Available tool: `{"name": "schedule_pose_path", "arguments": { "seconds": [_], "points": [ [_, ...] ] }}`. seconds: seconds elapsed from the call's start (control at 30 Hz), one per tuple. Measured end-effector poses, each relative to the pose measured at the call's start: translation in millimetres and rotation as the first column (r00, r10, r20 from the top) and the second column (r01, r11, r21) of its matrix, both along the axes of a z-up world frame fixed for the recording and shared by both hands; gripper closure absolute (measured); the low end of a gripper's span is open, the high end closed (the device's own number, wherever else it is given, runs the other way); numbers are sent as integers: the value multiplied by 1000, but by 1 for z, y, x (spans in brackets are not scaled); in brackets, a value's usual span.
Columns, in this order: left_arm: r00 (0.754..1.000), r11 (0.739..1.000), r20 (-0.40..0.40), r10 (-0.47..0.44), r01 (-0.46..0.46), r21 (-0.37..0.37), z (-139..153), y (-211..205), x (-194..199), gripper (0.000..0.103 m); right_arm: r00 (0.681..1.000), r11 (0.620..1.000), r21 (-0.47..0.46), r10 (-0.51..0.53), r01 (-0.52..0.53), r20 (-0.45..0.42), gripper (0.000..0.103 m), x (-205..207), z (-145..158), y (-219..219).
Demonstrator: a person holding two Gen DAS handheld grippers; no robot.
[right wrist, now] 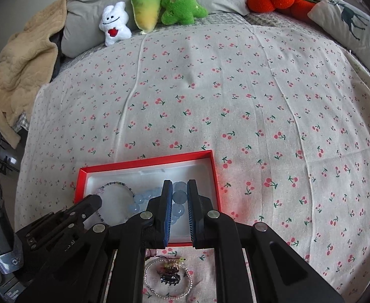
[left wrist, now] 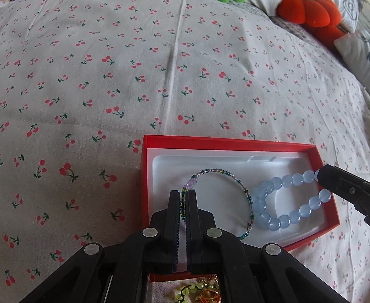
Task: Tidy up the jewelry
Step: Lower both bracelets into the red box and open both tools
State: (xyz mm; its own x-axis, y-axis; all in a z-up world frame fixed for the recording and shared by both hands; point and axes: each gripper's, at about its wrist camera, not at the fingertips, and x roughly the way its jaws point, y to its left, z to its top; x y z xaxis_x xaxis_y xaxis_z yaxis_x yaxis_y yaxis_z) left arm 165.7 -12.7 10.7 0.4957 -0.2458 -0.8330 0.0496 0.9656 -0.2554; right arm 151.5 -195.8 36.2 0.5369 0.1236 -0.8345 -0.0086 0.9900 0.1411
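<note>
A thin beaded bracelet [left wrist: 220, 197] and a blue bead bracelet [left wrist: 286, 199] lie touching in the white tray of a red box [left wrist: 235, 142] on the bed [left wrist: 159, 63]. The left gripper [left wrist: 184, 197] is clenched on the thin bracelet; the right gripper [right wrist: 179, 189] straddles the blue beads, jaws slightly apart.

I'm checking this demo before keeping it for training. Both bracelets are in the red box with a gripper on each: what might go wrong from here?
1. The left gripper pinches the thin seed-bead bracelet, which touches the blue bead bracelet; lifting may drag that one along.
2. The right gripper straddles blue beads, seemingly unclamped; they may slip out.
3. A sideways tug could shift the red box on the soft cloth.
</note>
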Motion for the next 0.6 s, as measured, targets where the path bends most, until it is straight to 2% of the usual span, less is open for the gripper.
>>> {"name": "schedule_pose_path", "arguments": {
  "seconds": [0.17, 0.33, 0.43, 0.5, 0.6],
  "points": [
    [1000, 1000, 3, -4, 4, 6, 0, 0, -1, 103, 1000, 999, -43, -19, 18, -17, 91, 2, -8, -10],
    [1000, 999, 21, -17, 17, 40, 4, -5, -4, 102, 1000, 1000, -24, -9, 9, -10, 89, -4, -4, -14],
    [998, 999, 33, -46, 45, 30, 10, -6, -11, 78, 1000, 1000, -17, 2, -2, -4, 81, -11, 4, -15],
    [997, 998, 48, -54, 52, 41, 16, -7, -19, 67, 1000, 1000, -17, 3, -3, 6, 66, -18, 9, -16],
    [995, 996, 71, -72, 68, 49, 26, -5, -31, 59, 1000, 1000, -15, 7, -6, 25, 54, -30, 17, -20]
  ]
}}
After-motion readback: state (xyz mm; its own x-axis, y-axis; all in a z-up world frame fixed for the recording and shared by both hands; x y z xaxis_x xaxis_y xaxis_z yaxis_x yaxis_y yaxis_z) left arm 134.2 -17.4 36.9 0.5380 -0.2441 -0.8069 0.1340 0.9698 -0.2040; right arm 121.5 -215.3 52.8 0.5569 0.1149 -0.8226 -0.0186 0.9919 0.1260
